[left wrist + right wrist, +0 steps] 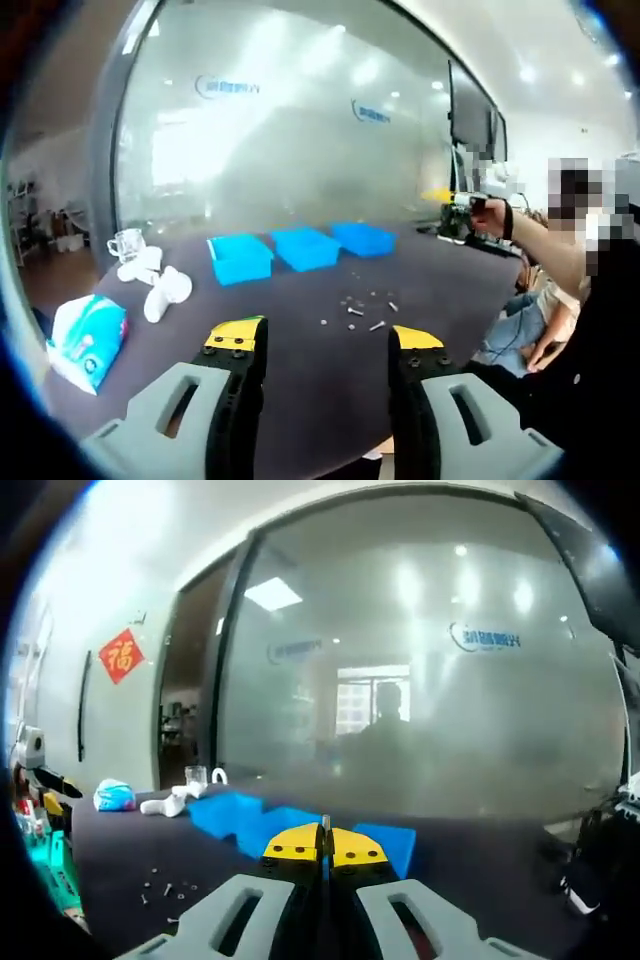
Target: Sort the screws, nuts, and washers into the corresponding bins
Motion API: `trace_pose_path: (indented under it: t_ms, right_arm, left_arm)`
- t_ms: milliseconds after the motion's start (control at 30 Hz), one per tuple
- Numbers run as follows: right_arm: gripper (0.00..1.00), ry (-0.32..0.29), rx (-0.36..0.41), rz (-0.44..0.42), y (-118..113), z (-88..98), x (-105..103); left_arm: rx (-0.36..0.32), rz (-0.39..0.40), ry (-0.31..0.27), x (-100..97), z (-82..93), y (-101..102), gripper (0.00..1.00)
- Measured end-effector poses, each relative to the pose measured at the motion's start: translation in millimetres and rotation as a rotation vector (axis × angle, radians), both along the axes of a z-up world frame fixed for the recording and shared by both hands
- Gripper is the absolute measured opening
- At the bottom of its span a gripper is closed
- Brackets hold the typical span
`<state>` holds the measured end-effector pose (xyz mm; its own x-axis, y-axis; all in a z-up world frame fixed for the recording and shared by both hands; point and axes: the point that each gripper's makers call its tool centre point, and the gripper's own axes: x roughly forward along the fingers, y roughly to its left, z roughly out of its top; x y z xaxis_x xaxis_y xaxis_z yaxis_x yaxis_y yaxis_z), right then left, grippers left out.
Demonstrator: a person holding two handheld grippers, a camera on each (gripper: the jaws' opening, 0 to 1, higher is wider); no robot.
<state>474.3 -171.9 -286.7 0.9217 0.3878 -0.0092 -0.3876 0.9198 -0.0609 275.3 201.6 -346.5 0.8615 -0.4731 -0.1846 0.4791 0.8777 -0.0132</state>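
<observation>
My left gripper stands open above the dark table's near edge, nothing between its yellow-tipped jaws. Beyond it a scatter of small screws, nuts and washers lies on the table, and three blue bins stand in a row behind. My right gripper is shut, with a thin grey metal part poking up between its tips; what kind of part it is I cannot tell. It hovers in front of the blue bins. The loose hardware lies at lower left there.
A tissue pack, white cups and a glass mug sit on the table's left. A person's arm reaches in from the right. A frosted glass wall backs the table. The left gripper shows at the right gripper view's left edge.
</observation>
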Motion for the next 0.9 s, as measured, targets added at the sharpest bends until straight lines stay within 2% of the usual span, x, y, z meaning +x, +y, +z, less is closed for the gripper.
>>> trace_pose_path:
  t_ms: [333,400,600,900]
  right_arm:
    - [0.0,0.038,-0.069,-0.056,14,-7.4,75]
    - [0.0,0.05,-0.07,-0.071,9,-7.8,101]
    - [0.0,0.095,-0.067,-0.116,8,-15.1,124]
    - [0.0,0.115,-0.078,-0.143,11,-21.7,134]
  left_arm:
    - [-0.032,0.028,0.003,-3.7,-4.2,6,0.44]
    - [-0.036,0.036,0.002,-5.0,-4.8,7,0.44]
    - [-0.048,0.058,0.002,-9.0,-5.7,14,0.44]
    - [-0.06,0.078,0.002,-11.3,-7.1,17,0.44]
